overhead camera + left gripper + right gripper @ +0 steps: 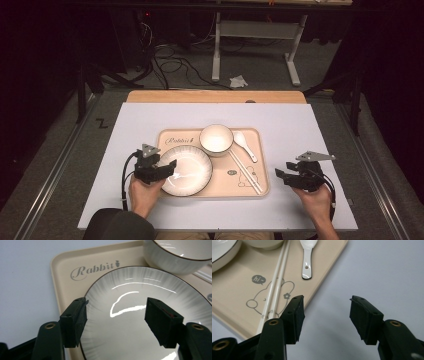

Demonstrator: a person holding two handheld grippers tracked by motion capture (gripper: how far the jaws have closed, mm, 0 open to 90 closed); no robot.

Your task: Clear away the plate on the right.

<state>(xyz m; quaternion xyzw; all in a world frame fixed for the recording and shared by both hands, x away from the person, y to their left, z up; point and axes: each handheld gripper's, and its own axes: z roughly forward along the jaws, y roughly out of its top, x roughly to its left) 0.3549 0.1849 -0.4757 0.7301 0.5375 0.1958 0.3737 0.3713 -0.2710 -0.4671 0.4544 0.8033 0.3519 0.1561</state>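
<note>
Two claws spread, nothing gripped.
Left claw (169, 169) straddles plate (186, 170) rim: pinch the edge squarely. Right claw (283, 171) waits beside tray (262, 165).

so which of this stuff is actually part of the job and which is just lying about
In the job:
- round white plate with dark rim, under the open left claw
- beige plastic rabbit tray holding it

Lying about:
- white ceramic bowl
- white ceramic spoon
- white chopsticks
- crumpled white paper on the floor
</note>
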